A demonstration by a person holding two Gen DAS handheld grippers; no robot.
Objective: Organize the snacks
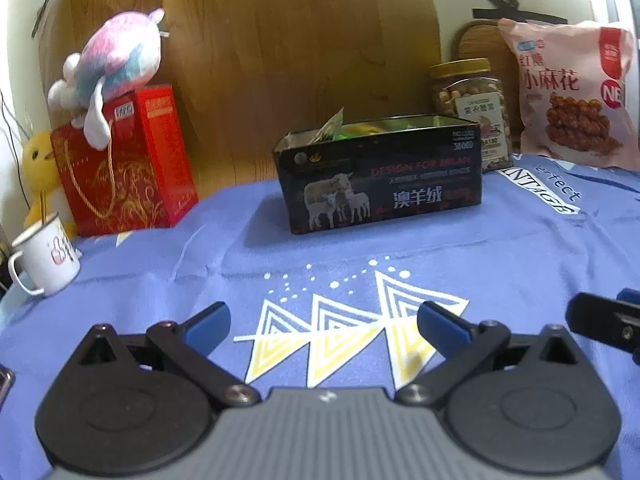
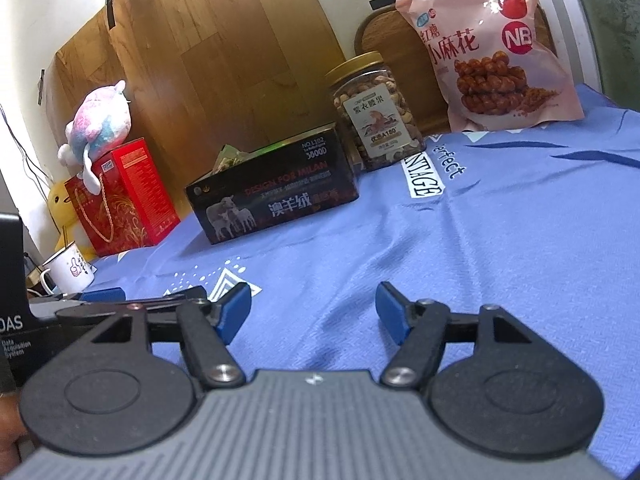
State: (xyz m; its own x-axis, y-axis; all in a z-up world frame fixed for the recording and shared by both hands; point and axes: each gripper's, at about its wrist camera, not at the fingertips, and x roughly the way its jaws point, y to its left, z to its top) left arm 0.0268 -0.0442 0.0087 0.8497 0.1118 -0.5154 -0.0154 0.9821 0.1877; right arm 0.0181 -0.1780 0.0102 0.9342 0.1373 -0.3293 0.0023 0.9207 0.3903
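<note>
Blue-clothed worktop (image 1: 500,248) before us: both our hand-held grippers, left (image 1: 324,326) and right (image 2: 314,312), gape empty; the black tin (image 1: 380,172) stands lidless, packets inside.

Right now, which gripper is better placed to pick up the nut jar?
Probably the right gripper. It is open, and the nut jar stands almost straight ahead of it. From the left gripper, also open, the jar is off to the right behind the tin.

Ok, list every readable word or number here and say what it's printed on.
"DESIGN FOR MILAN", "澳羊绒", "NO.L102", "3000D": black tin.
"小麻花", "红糖", "NB": pink bag.
"紫衣腰果", "A180": nut jar; smaller print unreadable.
"perfect", "NTAGE": blue cloth.
Red box and mug: too blurred.
</note>
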